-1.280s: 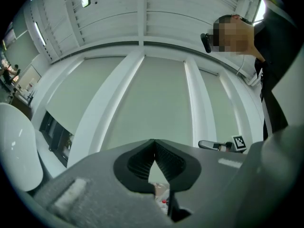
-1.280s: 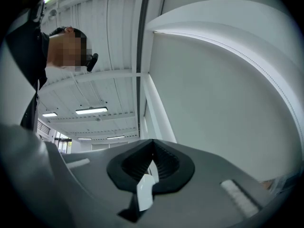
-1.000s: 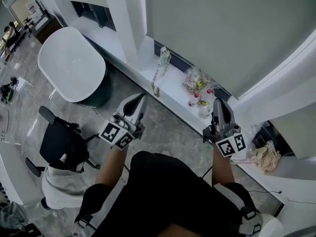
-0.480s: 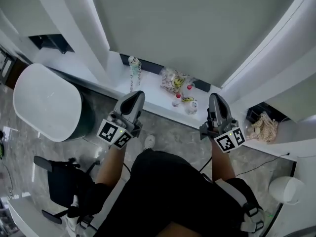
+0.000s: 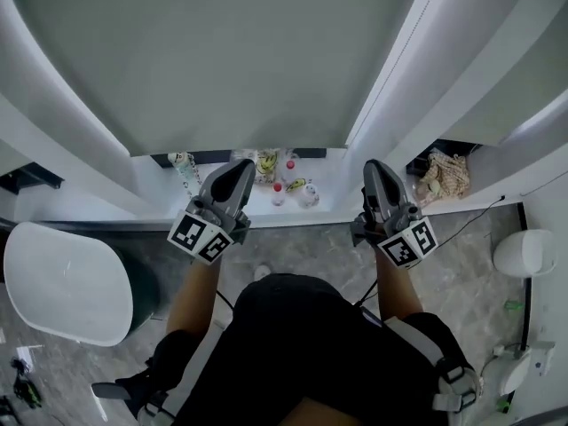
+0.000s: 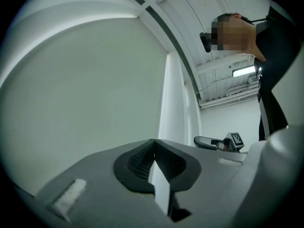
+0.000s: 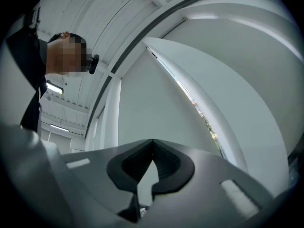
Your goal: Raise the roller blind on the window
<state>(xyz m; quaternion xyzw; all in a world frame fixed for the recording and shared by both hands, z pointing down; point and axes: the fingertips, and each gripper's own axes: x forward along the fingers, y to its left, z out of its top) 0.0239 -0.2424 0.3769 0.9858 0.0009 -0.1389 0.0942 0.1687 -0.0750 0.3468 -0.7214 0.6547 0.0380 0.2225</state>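
Note:
The grey-green roller blind (image 5: 231, 51) is down, and its bottom edge hangs just above the window sill (image 5: 328, 204). It fills both gripper views as a plain surface (image 6: 85, 89) (image 7: 142, 108). A thin bead chain (image 7: 202, 112) runs down the white frame at the blind's right edge, seen as a fine line (image 5: 401, 56) in the head view. My left gripper (image 5: 240, 167) is shut and empty, held in front of the sill below the blind. My right gripper (image 5: 373, 169) is also shut and empty, below the white pillar (image 5: 417, 69). Both sets of jaws meet tip to tip (image 6: 154, 144) (image 7: 153, 144).
Small bottles and packets (image 5: 282, 185) stand on the sill between the grippers. A mesh bag (image 5: 441, 174) lies on the sill to the right. A white oval table (image 5: 62, 278) is at lower left, a white round object (image 5: 525, 251) at right, and a cable (image 5: 461, 224) on the floor.
The view has swung round to face the window squarely, so the blind now fills the top. Both grippers stay shut and have come up level in front of the sill.

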